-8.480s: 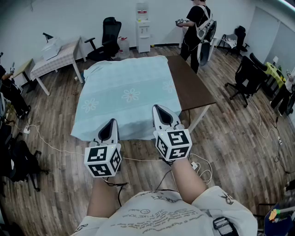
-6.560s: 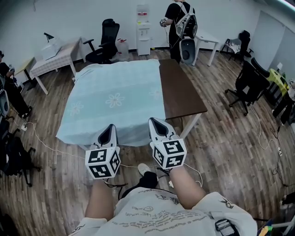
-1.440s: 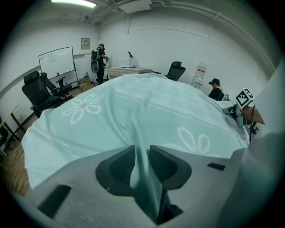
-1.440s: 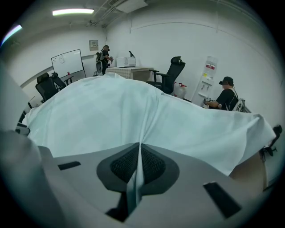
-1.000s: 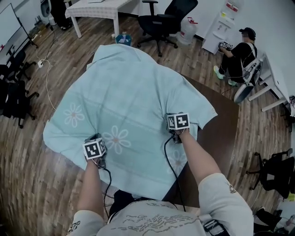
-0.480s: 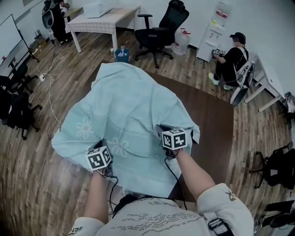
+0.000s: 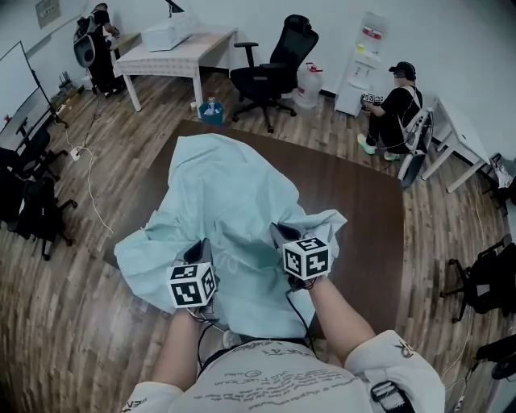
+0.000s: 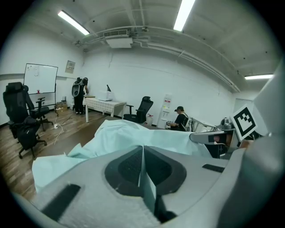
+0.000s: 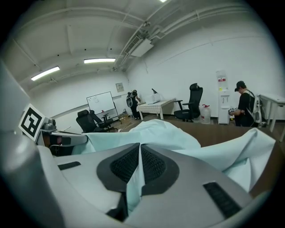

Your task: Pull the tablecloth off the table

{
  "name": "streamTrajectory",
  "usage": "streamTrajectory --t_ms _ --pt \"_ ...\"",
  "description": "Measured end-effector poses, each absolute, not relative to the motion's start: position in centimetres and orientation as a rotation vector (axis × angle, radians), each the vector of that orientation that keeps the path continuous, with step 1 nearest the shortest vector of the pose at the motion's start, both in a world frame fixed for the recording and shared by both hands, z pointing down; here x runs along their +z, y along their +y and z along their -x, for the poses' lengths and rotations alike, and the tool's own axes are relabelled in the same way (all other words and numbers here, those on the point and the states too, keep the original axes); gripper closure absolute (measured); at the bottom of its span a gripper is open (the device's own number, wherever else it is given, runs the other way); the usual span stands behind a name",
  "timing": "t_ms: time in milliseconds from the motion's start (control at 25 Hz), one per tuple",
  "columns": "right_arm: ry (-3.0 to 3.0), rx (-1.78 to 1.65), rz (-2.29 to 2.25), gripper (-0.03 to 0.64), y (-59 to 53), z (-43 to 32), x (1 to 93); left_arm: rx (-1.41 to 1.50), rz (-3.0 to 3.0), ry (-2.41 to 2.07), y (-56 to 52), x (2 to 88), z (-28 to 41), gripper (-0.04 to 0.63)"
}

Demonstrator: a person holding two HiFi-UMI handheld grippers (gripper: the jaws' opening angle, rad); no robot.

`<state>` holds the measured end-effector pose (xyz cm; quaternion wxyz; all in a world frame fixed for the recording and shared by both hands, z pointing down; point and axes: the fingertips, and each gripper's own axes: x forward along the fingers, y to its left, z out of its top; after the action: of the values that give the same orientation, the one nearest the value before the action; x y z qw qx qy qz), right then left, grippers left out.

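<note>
left hand-held gripper [image 7: 201,247] is clenched on a fold of the light-blue tablecloth [image 7: 222,189]. right hand-held gripper [image 7: 281,234] grasps the same cloth. the tablecloth lies bunched on the brown table [image 7: 355,193], toward 9 o'clock, with its near edge hanging off at 6 o'clock.

Wood floor [image 7: 56,323], white walls [image 7: 242,12]. Far left: white desk [image 7: 181,50] w/ black chair [image 7: 274,60] beside it; water cooler [image 7: 363,56] far right. Whiteboard [image 7: 18,81] on left wall. Strip lights [image 8: 187,11] overhead.
</note>
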<state>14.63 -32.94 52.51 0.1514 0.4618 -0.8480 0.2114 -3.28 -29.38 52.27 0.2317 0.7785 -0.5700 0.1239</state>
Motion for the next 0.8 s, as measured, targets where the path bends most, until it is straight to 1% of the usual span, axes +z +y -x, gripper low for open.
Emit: streamTrajectory --t_ms 480,800 --pt "-2.547 0.253 -1.473 0.602 -27.8 -11.4 42.9 0.275 -2.421 -1.588 -27.6 43.1 1.9 0.588" --pt "-2.563 0.196 -1.564 0.603 -26.7 -10.4 40.3 0.251 -2.522 -1.557 -27.1 41.1 2.0 0.588"
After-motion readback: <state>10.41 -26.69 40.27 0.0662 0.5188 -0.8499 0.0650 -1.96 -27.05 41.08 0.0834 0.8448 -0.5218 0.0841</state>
